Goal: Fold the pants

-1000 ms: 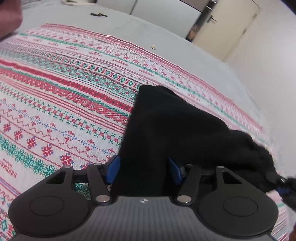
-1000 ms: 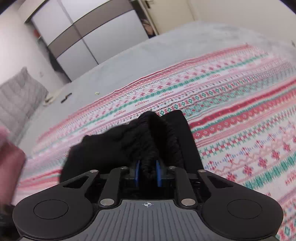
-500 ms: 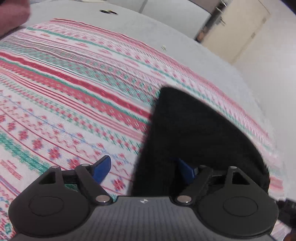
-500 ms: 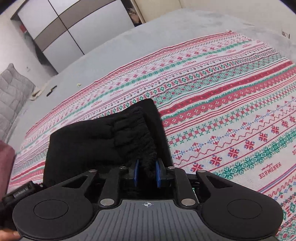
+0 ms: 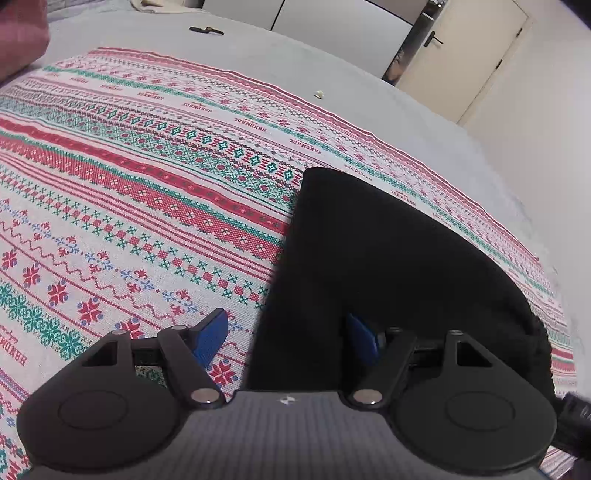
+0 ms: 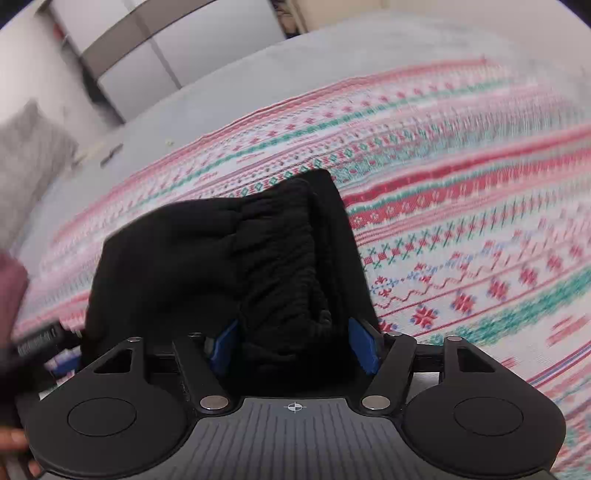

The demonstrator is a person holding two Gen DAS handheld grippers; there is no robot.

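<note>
While both jaws stand apart, the folded pants (image 5: 388,258) lie between them.

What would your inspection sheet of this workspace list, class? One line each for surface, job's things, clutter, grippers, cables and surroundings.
Surface: patterned blanket on a grey bed.
Job's things: black pants folded, lying on the blanket.
Clutter: small dark object and pale scrap on the bed.
Grippers: left gripper open; right gripper open, astride the waistband.
Cables: nothing seen.
Surroundings: door, wardrobe, grey pillow.
</note>
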